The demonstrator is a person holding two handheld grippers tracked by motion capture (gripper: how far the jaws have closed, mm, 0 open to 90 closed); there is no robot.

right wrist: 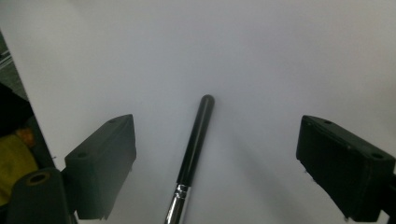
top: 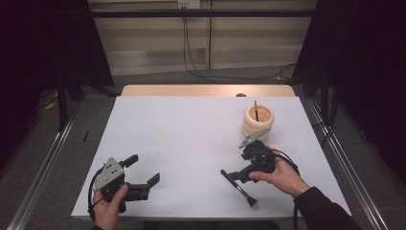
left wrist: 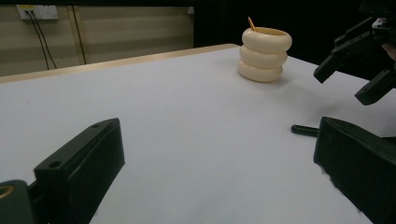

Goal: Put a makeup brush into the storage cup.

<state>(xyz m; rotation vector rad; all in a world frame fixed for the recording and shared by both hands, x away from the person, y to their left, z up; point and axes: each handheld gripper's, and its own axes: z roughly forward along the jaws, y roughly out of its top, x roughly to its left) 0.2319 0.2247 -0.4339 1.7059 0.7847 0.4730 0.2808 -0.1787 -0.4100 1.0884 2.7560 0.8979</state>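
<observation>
**Two open grippers and a brush on a white table**

A person holds a black gripper in each hand over a white table (top: 191,139).

The left gripper (top: 143,168) sits near the person's edge of the table. Its jaws are wide apart and hold nothing. The left hand (top: 109,207) wraps around its handle.

The right gripper (top: 233,173) is in the right hand (top: 282,176). Its jaws are wide apart too. A brush (top: 238,188) lies flat on the table right under this gripper. In the right gripper view, the brush (right wrist: 194,149) lies between the two jaws, and they do not touch it. It has a black handle and a shiny silver band.

A cream cup (top: 258,122) that looks like stacked rings stands just past the right gripper, farther from the person. A thin stick (top: 256,110) pokes up out of it. In the left gripper view, the cup (left wrist: 264,54) is far ahead and to the right.
</observation>
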